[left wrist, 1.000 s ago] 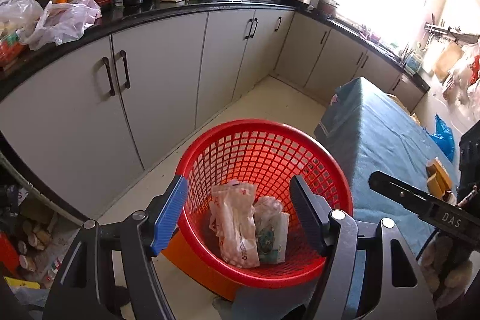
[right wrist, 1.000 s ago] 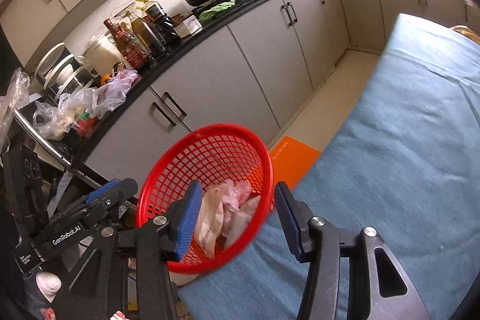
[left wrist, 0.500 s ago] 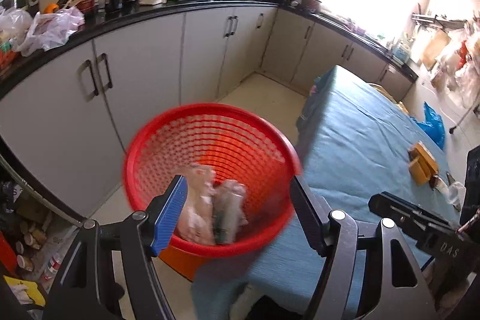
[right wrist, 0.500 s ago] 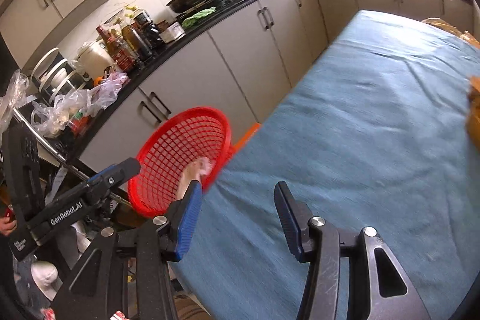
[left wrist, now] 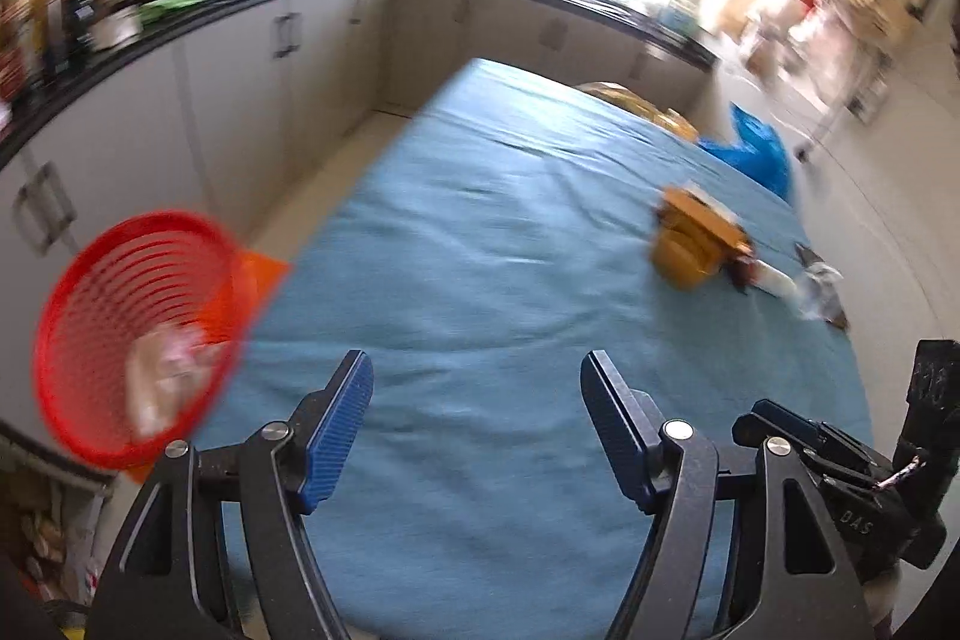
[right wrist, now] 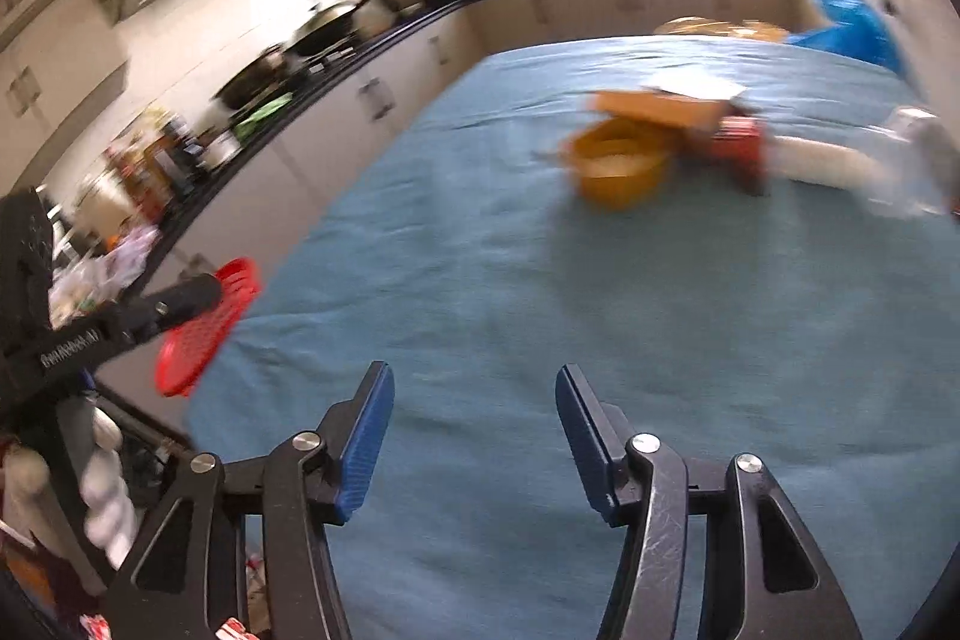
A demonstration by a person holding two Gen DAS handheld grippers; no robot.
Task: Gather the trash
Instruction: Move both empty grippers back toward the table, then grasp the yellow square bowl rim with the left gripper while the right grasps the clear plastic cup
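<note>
Claws: left claw stands apart with nothing between its blue pads; right claw is opening, also empty.
Trash: ahead of the right claw and to its right, a yellow bowl, red wrapper and clear plastic lie clustered on the blue-covered bench.
Basket: red basket sits left of the left claw, off the bench edge, wrappers inside.
Risk: the bowl seems to hold food; a tilted grab could spill it.
Writing: "DAS" on the right claw's body; other lettering is blurred.
</note>
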